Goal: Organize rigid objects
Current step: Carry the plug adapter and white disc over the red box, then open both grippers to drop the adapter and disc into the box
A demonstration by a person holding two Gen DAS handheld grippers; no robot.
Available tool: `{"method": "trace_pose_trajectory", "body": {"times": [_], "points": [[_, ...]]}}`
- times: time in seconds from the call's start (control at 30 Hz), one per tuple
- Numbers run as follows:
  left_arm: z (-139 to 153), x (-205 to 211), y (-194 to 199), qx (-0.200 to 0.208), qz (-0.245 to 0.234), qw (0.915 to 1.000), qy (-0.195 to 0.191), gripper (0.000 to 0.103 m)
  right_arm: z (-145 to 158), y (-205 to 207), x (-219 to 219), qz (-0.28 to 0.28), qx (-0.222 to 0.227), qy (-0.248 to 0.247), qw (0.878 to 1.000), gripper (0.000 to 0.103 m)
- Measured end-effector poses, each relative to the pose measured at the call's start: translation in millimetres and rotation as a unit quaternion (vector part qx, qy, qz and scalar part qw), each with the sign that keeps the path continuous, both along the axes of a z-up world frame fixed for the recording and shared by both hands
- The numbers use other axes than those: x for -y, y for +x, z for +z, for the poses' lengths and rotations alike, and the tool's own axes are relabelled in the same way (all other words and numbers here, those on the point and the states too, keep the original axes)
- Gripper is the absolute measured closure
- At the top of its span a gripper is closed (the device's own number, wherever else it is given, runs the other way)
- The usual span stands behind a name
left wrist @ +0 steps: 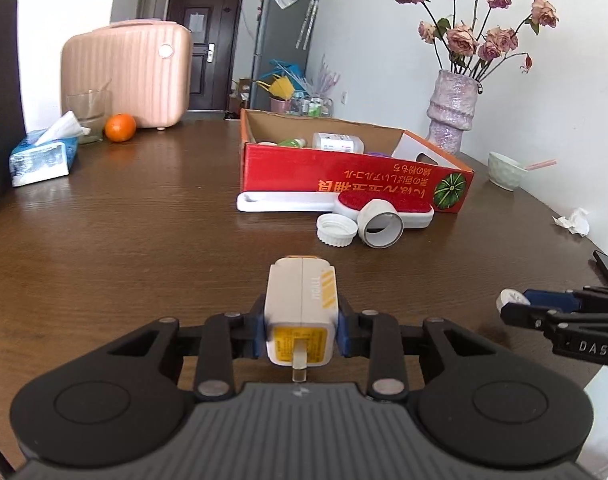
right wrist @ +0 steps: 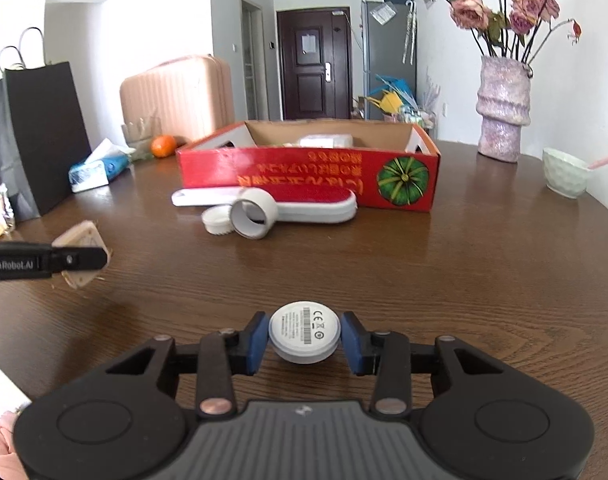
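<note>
Left wrist: left gripper (left wrist: 301, 326) clamped on rigid, probably light charger (left wrist: 301, 304), flat sides. Right wrist: right gripper (right wrist: 304, 342) pinching slick white puck (right wrist: 304, 336) at rim.

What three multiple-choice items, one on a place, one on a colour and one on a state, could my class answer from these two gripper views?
1. Where does the lint brush lie?
A in the box
B on the table against the red box
C beside the vase

2. What colour is the fruit by the tissue pack?
A green
B orange
C purple

3. What is the left gripper doing?
A gripping a white charger
B standing empty
C gripping a cap

Answers: 1 B, it lies along the box's front wall. 2 B, plainly orange. 3 A, pads press both charger sides.
</note>
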State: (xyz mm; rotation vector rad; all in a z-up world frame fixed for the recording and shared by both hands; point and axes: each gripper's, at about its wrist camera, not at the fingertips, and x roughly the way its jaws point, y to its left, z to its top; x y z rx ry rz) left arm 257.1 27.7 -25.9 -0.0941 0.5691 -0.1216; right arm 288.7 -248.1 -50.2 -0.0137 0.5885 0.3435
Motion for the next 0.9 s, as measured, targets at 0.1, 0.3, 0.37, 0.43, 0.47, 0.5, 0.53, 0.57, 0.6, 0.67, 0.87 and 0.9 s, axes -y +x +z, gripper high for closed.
{"method": "trace_pose_trajectory", "body": {"times": [0.1, 0.3, 0.37, 0.43, 0.47, 0.5, 0.53, 0.57, 0.6, 0.67, 0.87, 0.9], "points": [[6.1, -0.9, -12.5, 0.008, 0.003, 1.0000, -0.002, 0.071, 6.2, -10.2, 0.4, 0.004, 0.013, 0.006, 1.000, 0.064], [24.7, 0.7, -13.3, 0.027, 0.006, 0.9996, -0.003, 0.071, 18.5, -19.5, 9.4, -0.004, 0.034, 0.019, 0.999, 0.064], [32.4, 1.4, -4.6, 0.036, 0.004, 0.9993, -0.002, 0.071, 23.0, -16.6, 12.7, -0.006, 0.039, 0.022, 0.999, 0.064], [41.2, 3.0, 11.0, 0.044, 0.001, 0.9990, -0.004, 0.071, 28.8, -9.6, 15.4, -0.006, 0.048, 0.023, 0.999, 0.064], [45.8, 4.5, 20.7, 0.050, 0.000, 0.9987, -0.003, 0.071, 32.4, -4.1, 15.6, -0.004, 0.052, 0.022, 0.998, 0.064], [50.6, 6.6, 32.3, 0.056, -0.004, 0.9984, -0.001, 0.071, 36.3, 2.9, 15.8, -0.002, 0.058, 0.020, 0.998, 0.064], [55.4, 8.7, 46.5, 0.060, -0.009, 0.9981, -0.001, 0.071, 40.9, 11.6, 15.5, 0.000, 0.064, 0.019, 0.998, 0.064], [60.7, 10.1, 63.0, 0.060, -0.013, 0.9981, -0.003, 0.071, 46.4, 22.4, 15.1, 0.004, 0.070, 0.018, 0.997, 0.064], [66.0, 11.3, 80.9, 0.058, -0.016, 0.9982, -0.004, 0.071, 52.5, 34.3, 14.9, 0.009, 0.076, 0.019, 0.997, 0.064], [73.6, 13.3, 120.1, 0.053, -0.021, 0.9983, -0.008, 0.071, 65.9, 64.1, 14.4, 0.019, 0.086, 0.022, 0.996, 0.064], [63.4, 24.1, 258.7, -0.024, -0.012, 0.9996, -0.004, 0.071, 77.9, 200.0, 5.4, 0.041, 0.029, 0.030, 0.998, 0.064], [58.4, 26.3, 280.6, -0.044, -0.018, 0.9988, -0.002, 0.071, 75.3, 226.2, 3.0, 0.037, 0.007, 0.031, 0.999, 0.064]]}}
